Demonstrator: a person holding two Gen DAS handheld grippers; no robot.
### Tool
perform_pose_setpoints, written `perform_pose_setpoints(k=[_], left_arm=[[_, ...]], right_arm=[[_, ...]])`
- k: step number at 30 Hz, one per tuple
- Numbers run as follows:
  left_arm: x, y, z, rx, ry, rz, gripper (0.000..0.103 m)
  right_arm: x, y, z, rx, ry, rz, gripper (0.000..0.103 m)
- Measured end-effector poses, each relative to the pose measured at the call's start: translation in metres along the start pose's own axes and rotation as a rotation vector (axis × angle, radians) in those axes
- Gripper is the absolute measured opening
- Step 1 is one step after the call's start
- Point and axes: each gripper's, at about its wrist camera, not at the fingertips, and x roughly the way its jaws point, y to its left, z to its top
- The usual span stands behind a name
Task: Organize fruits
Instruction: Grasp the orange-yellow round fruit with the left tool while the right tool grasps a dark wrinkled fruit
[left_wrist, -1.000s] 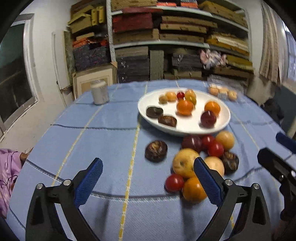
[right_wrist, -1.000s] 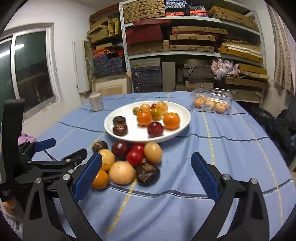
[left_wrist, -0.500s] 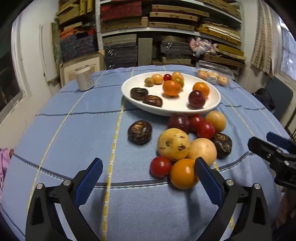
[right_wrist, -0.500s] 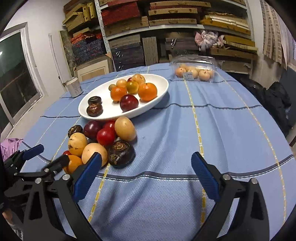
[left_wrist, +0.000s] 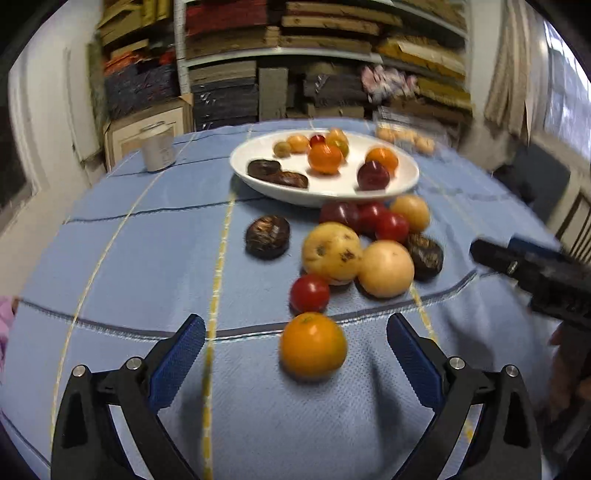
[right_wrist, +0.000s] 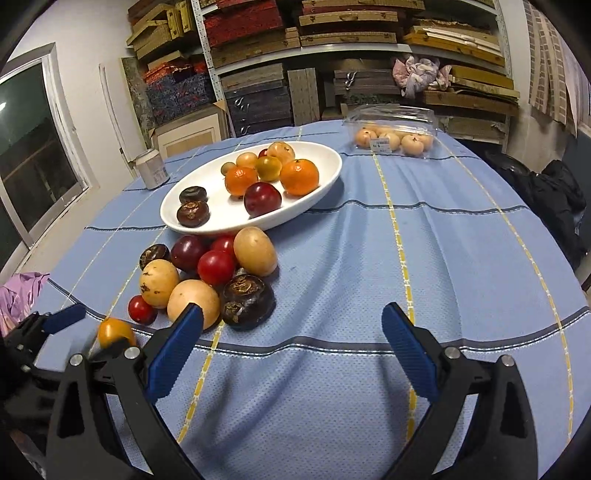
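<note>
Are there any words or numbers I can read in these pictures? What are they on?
None can be read.
White sticker on the clear plastic fruit box: print too small to read.
Label on the can: too blurred to read.

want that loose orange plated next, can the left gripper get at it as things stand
Probably yes. The orange sits alone on the blue cloth, straight ahead of the open left gripper, between the lines of its fingers. The nearest red tomato lies beyond it, so nothing blocks the approach.

white walls, dark window (right_wrist: 33, 155), shelves (right_wrist: 332, 48) stacked with boxes.
</note>
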Motion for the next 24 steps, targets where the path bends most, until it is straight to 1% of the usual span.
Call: perform_pose_setpoints(k=[1, 2, 4, 5, 7, 11, 12, 15, 17, 18, 19, 23, 24], left_arm=[[0.005, 0.0, 0.0, 0.0, 0.027, -0.011, 0.092], [0.009, 0.002, 0.0, -0.011, 0.047, -0.025, 0.087], [0.014, 0.012, -0.002, -0.063, 0.086, -0.059, 0.071], [0.013, 0.017, -0.004, -0.084, 0.084, -0.063, 0.067], [0.01, 0.022, -0.007, -0.101, 0.089, -0.078, 0.063], [-0.001, 0.016, -0.018, -0.058, 0.096, -0.08, 0.062], [-0.004, 0.016, -0.022, -0.056, 0.098, -0.081, 0.064], [-0.008, 0.026, -0.025, -0.102, 0.099, -0.105, 0.064], [-0.01, 0.033, -0.026, -0.13, 0.096, -0.104, 0.062], [-0.011, 0.033, -0.026, -0.132, 0.096, -0.101, 0.058], [-0.012, 0.034, -0.027, -0.133, 0.096, -0.096, 0.048], [-0.022, 0.048, -0.032, -0.188, 0.091, -0.127, 0.038], [-0.023, 0.051, -0.032, -0.201, 0.087, -0.125, 0.038]], right_arm=[[0.0, -0.001, 0.0, 0.005, -0.001, 0.0, 0.095], [0.0, -0.001, 0.0, 0.007, -0.002, -0.001, 0.095], [0.0, -0.002, 0.0, 0.01, 0.0, -0.002, 0.095], [0.001, -0.002, 0.0, 0.011, 0.003, -0.002, 0.095], [0.003, -0.002, -0.001, 0.011, 0.012, 0.0, 0.095], [0.003, -0.001, -0.001, 0.003, 0.016, 0.004, 0.095], [0.004, 0.0, -0.001, 0.002, 0.019, 0.004, 0.095], [0.005, 0.001, -0.002, -0.003, 0.023, 0.006, 0.095], [0.006, 0.002, -0.003, -0.009, 0.024, 0.005, 0.095], [0.006, 0.002, -0.003, -0.009, 0.027, 0.003, 0.095], [0.007, 0.002, -0.003, -0.008, 0.031, 0.003, 0.095], [0.007, 0.002, -0.004, -0.007, 0.034, 0.011, 0.095], [0.007, 0.003, -0.004, -0.012, 0.033, 0.014, 0.095]])
